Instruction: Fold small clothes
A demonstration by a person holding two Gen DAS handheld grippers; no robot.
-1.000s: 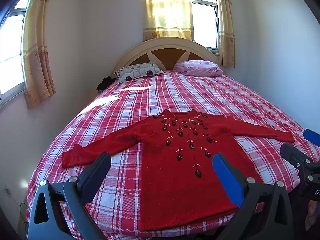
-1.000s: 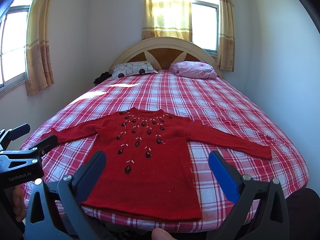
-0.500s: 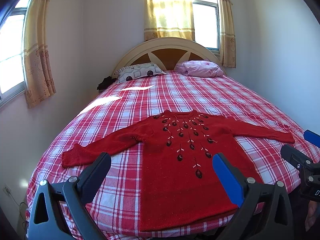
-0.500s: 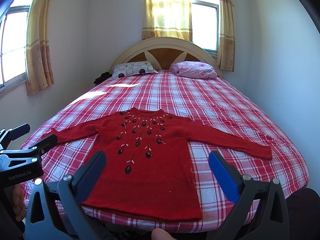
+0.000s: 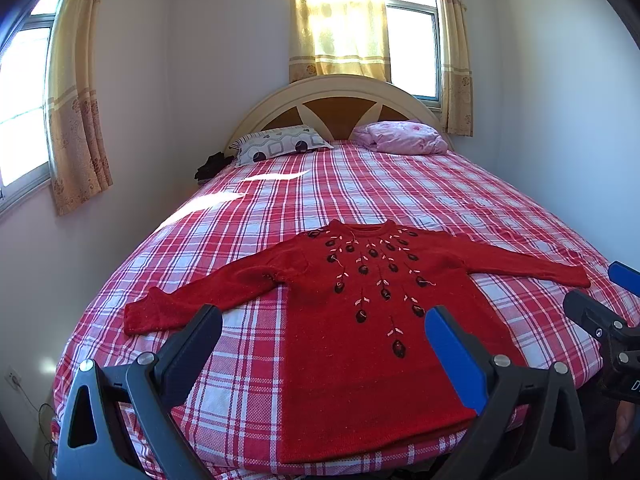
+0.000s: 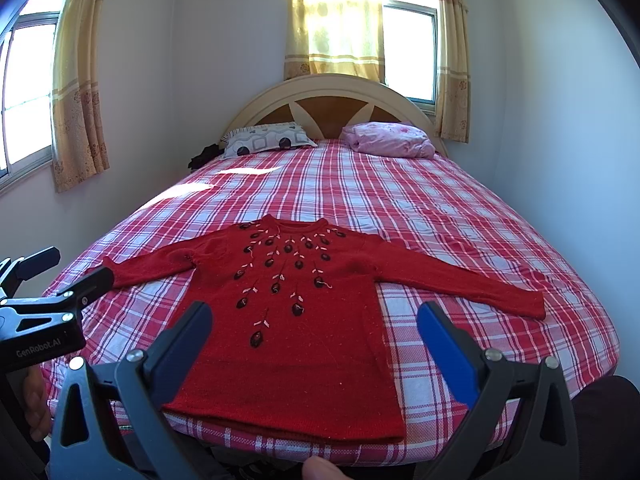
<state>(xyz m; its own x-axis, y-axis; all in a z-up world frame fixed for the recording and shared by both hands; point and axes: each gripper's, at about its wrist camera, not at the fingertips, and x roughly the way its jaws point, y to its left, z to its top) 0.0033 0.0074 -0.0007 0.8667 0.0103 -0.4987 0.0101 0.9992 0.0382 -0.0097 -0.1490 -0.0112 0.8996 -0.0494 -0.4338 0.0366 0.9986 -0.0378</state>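
A red knit sweater (image 5: 360, 320) with dark embroidered flowers lies flat and face up on the bed, both sleeves spread out to the sides, hem at the near edge. It also shows in the right wrist view (image 6: 296, 320). My left gripper (image 5: 322, 332) is open and empty, held above the near edge of the bed over the sweater's lower left part. My right gripper (image 6: 314, 328) is open and empty, held above the sweater's lower part. Each gripper shows at the edge of the other's view.
The bed has a red and white checked sheet (image 5: 360, 188). A patterned pillow (image 5: 280, 146) and a pink bundle (image 5: 400, 142) lie by the curved headboard (image 5: 336, 92). Walls stand close on both sides, with curtained windows behind and to the left.
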